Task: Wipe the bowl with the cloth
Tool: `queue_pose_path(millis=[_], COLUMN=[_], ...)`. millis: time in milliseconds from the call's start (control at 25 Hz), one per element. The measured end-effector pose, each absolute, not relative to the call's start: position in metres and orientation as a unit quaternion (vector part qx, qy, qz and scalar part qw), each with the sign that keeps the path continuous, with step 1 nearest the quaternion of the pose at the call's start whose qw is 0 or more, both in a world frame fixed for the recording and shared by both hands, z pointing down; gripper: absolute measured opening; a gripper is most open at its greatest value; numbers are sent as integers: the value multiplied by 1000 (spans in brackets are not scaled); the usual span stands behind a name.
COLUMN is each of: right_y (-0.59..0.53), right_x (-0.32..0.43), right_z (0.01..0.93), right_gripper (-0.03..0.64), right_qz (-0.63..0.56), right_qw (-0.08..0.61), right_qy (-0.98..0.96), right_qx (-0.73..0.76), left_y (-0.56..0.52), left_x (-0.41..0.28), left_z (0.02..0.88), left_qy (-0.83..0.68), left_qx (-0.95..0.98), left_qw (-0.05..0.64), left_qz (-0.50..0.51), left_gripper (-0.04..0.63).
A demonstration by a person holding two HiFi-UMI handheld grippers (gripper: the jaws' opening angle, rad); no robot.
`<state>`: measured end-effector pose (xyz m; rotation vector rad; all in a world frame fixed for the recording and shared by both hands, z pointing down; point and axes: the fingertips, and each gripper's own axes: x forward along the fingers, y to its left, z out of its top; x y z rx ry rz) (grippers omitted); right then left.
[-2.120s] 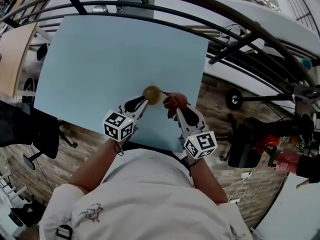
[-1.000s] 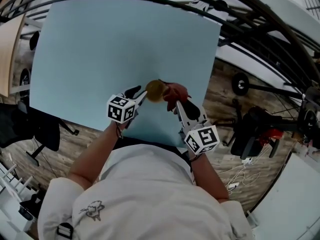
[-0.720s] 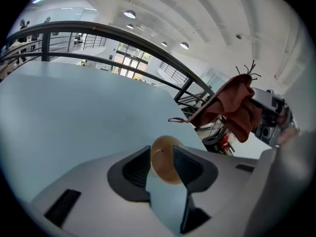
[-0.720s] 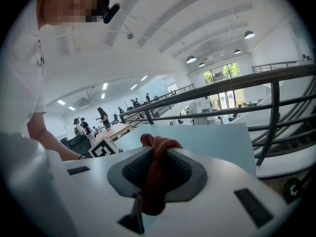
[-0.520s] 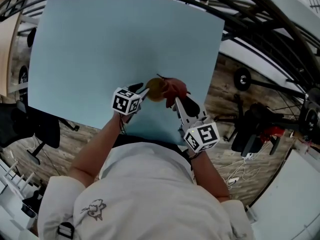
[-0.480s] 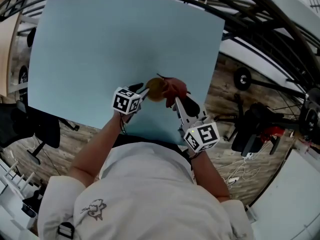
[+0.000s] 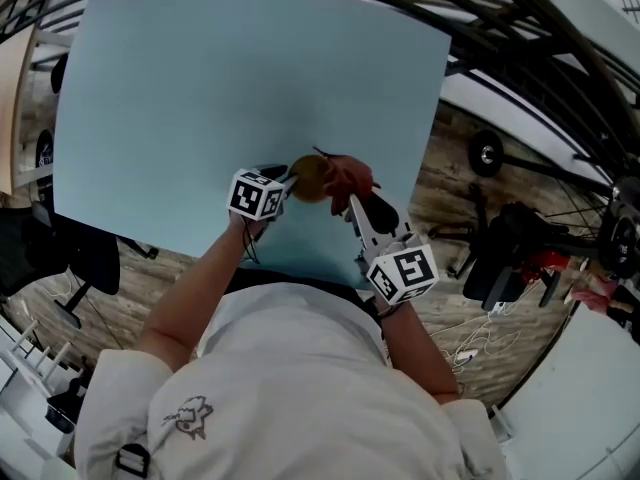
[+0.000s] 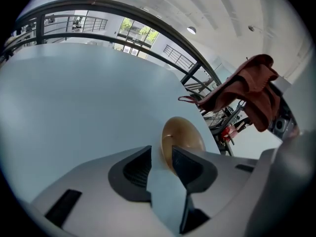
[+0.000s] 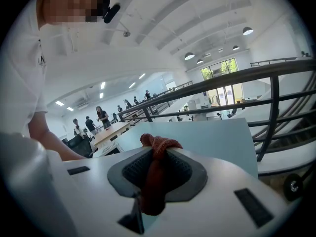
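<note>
Left gripper (image 8: 162,158) pinches the glossy amber bowl (image 8: 185,135) by its rim; right gripper (image 9: 157,154) clamps the rust-red cloth (image 9: 152,186), best pressed firmly inside.

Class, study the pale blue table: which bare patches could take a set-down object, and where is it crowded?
Bare: the pale blue table from its far edge to its left edge. Crowded: the near right part, where the left gripper holds the brown round bowl beside the right gripper with the red cloth.
</note>
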<state>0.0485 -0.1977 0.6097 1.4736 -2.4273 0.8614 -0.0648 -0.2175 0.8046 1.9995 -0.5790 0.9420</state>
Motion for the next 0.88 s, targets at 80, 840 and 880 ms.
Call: queue_pose_path(millis=[80, 840, 880], right_y=[-197, -190, -189], right_x=[49, 48, 49], right_z=[611, 606, 605], right_gripper=[77, 77, 77], right_qz=[290, 285, 285], right_qw=[88, 87, 85], right_qy=[-814, -810, -810], right_qx=[495, 505, 506], left_y=[-218, -220, -220], left_x=[-65, -66, -65], left_z=[807, 803, 802], left_qy=[-233, -250, -251], left_qx=[794, 783, 783], left_qw=[416, 413, 412], left_qz=[377, 392, 392], left_gripper=[122, 24, 23])
